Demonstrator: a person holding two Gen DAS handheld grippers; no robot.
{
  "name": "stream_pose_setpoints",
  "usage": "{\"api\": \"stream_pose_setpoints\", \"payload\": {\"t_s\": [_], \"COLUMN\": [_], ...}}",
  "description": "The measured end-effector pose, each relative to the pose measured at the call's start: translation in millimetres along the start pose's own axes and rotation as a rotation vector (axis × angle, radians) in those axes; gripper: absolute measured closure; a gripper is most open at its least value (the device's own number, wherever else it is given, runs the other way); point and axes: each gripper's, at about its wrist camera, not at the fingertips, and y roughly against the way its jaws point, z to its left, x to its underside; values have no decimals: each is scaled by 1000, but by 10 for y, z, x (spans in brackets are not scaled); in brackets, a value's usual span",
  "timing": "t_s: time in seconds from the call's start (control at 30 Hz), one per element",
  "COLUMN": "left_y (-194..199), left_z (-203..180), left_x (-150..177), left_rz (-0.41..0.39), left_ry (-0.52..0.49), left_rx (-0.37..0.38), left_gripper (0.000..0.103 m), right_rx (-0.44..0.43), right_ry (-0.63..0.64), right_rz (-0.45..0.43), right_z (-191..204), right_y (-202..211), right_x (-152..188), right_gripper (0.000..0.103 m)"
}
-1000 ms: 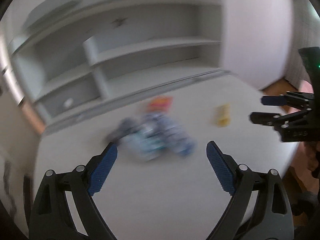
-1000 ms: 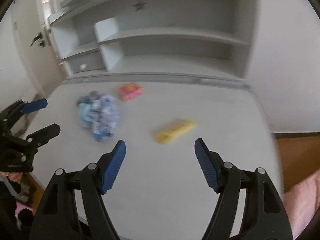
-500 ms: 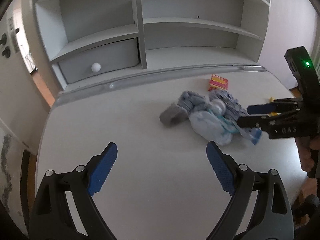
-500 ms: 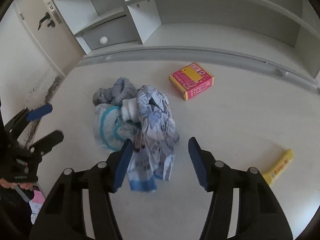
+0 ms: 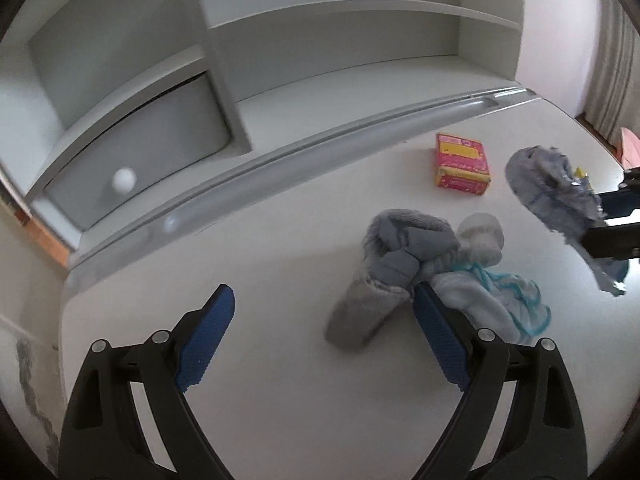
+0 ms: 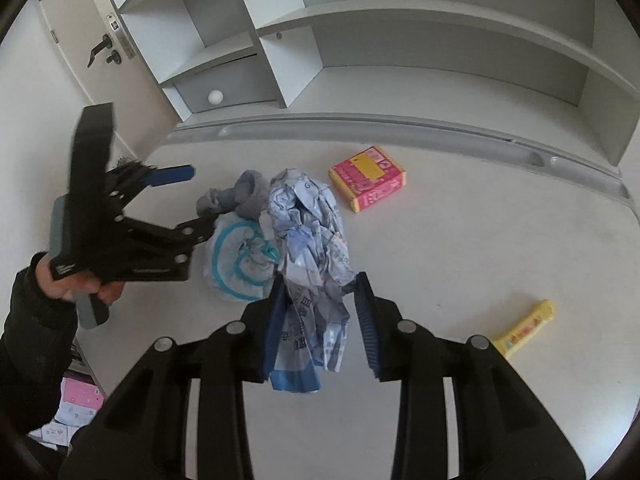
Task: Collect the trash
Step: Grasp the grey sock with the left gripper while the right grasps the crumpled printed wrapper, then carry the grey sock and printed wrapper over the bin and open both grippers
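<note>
The white counter (image 6: 460, 240) runs back to a grey grooved rail with a shelf unit behind. On it lie a grey sock (image 6: 244, 194) and a white cloth with teal trim (image 6: 236, 256), touching each other in one heap (a crumpled printed wrapper (image 6: 308, 224) beside them). A pink and yellow box (image 6: 368, 178) sits near the rail, a yellow tube (image 6: 524, 326) well apart.

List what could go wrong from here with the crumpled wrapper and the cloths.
1. The right tool is closing on the crumpled blue-and-white printed wrapper near its lower end only; the long loose upper part could slip or tear free.
2. The wrapper lies against the white cloth with teal trim, which could be dragged along.
3. The open left tool sits beside the grey sock; closing now might catch cloth, not trash.
</note>
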Motion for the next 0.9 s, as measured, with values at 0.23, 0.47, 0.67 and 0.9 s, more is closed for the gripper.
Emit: {"api": "stream_pose_setpoints", "payload": {"t_s": [0.23, 0.47, 0.67, 0.9], "left_y": [-25, 240, 632, 976], "left_z": [-147, -144, -533, -1843], "left_x": [-64, -105, -203, -336], "left_rz": [13, -26, -91, -161], "left_ry": [-7, 72, 43, -118], "left_rx": [88, 0, 15, 235], "left_gripper": [81, 86, 86, 86], "right_rx": [30, 73, 145, 288], "right_ry": [-19, -57, -155, -369], "right_rz": [-18, -65, -121, -201], "right_z": [-86, -240, -601, -1240], "right_y": [178, 497, 965, 1748], "right_x": [121, 331, 773, 1723], "right_gripper": [69, 69, 69, 69]}}
